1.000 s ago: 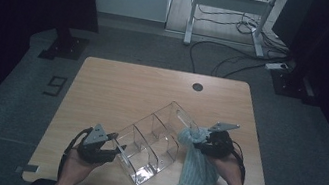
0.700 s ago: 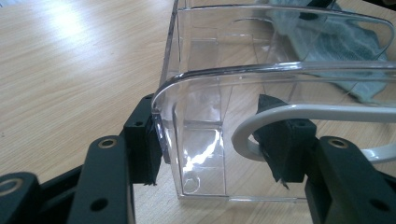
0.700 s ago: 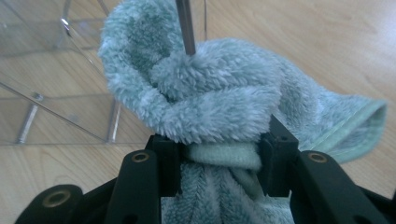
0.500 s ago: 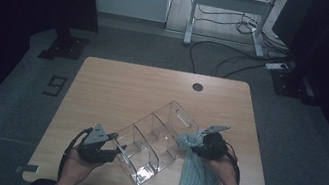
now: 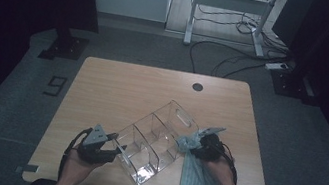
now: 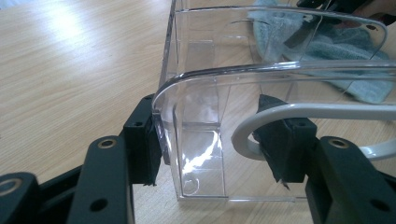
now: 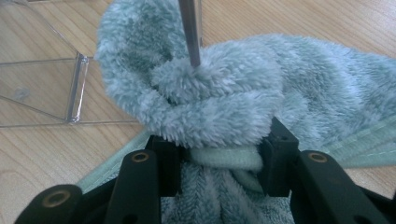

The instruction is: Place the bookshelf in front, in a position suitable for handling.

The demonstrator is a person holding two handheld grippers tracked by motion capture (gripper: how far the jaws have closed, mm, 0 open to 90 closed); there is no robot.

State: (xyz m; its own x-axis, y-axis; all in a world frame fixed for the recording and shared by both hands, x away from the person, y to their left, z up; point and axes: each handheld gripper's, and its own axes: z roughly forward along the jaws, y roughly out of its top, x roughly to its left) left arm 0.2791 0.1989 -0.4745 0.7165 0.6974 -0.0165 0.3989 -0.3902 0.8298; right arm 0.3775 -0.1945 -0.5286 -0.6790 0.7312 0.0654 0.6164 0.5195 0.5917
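We steady the clear organizer [image 5: 154, 139] at the table's [image 5: 118, 85] near edge, left gripper [image 6: 219, 144] clamped on its end wall, while our right gripper [image 7: 219, 161] bunches the teal cloth [image 7: 224, 107] beside it, seemingly for wiping.

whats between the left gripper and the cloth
The clear organizer: in the high view it sits between the left gripper, which clamps its near wall, and the cloth bunched in the right gripper.
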